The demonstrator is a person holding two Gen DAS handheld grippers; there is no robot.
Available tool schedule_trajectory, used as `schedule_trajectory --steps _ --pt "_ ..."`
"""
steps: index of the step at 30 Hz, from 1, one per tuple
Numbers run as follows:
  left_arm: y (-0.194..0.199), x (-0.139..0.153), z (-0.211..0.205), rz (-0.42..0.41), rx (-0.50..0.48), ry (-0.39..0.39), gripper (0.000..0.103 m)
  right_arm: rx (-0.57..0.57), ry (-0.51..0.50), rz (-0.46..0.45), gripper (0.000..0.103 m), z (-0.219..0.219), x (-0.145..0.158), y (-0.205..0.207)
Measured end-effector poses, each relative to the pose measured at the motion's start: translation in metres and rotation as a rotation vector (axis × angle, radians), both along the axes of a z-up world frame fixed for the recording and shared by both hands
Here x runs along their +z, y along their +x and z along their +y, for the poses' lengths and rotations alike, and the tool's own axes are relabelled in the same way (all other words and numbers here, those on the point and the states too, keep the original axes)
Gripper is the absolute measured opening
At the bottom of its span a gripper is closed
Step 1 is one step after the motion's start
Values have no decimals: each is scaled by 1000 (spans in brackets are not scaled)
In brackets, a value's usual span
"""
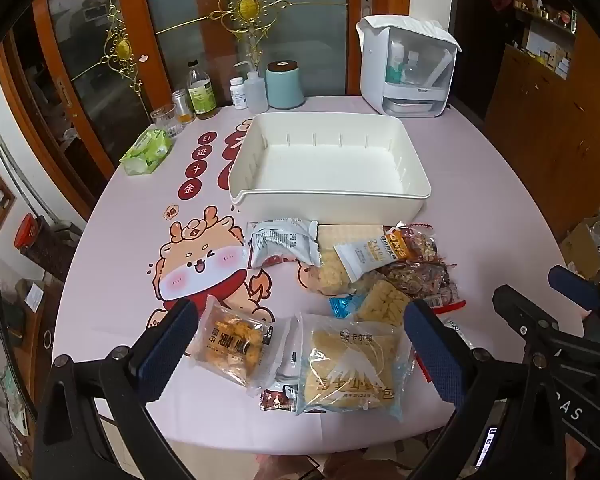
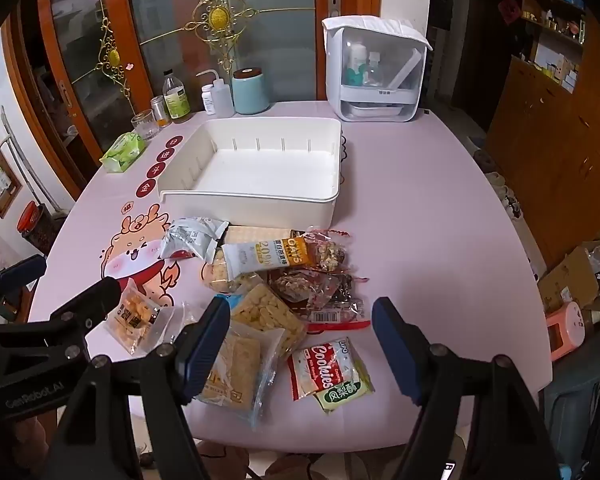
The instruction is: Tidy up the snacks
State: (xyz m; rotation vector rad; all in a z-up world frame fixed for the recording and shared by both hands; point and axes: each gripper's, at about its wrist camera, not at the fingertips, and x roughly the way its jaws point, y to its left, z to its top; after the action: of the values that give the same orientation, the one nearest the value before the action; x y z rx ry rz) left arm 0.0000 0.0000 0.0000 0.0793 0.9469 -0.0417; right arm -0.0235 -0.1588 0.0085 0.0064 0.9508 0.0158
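Both grippers wide open, holding nothing: left gripper [image 1: 296,344] over the snack packets [image 1: 352,280], right gripper [image 2: 300,344] over the cookies packet [image 2: 324,368]. All snacks heaped on the pink table [image 1: 480,208], just in front of the white bin [image 1: 328,196]. Nothing inside the bin. Behind the bin, a white box with a clear front [image 1: 408,68], bottles inside. Left of the bin, a green tissue pack [image 1: 146,152].

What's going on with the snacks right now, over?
Left hand-held gripper and right hand-held gripper open, empty. Snack packets loose on table, white bin empty. Nothing in the way.
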Motion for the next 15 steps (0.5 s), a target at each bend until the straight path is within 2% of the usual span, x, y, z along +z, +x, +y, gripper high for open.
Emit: schedule_trajectory --steps 15 --pt "0 -2 9 12 -10 -31 102 -7 -13 -8 74 10 5 1"
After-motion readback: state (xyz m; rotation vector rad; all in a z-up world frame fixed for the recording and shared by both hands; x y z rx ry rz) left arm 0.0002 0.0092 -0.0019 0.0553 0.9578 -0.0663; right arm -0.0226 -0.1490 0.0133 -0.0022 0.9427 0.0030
